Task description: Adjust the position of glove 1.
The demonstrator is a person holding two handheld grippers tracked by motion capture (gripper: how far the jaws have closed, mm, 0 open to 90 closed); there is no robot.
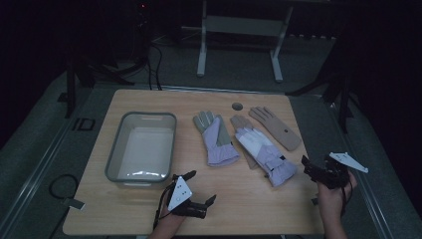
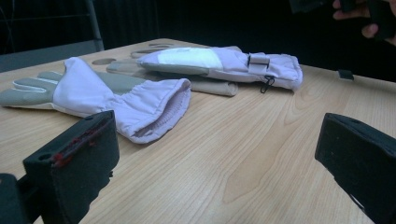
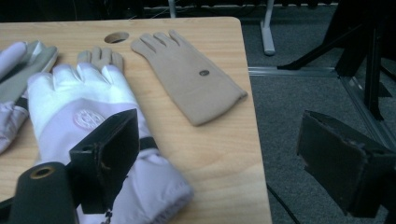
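Bare wood is lying open along the near edge of the table point(image 1: 239, 209), in front of the left lilac glove point(image 1: 217, 141). The grey tub point(image 1: 142, 148) is blocking its left side. To its right, the second lilac glove point(image 1: 263, 155) is overlapping a tan glove point(image 3: 100, 57); another tan glove point(image 1: 276, 128) is sitting beyond, narrow wood strips between. The left gripper point(image 1: 195, 188) is hovering, jaws apart, over the open wood.

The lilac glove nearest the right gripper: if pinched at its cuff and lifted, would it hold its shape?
Probably not. The lilac glove looks padded and soft, so its fingers would likely droop. Its gathered cuff should give the open right gripper easy purchase. It seems light.
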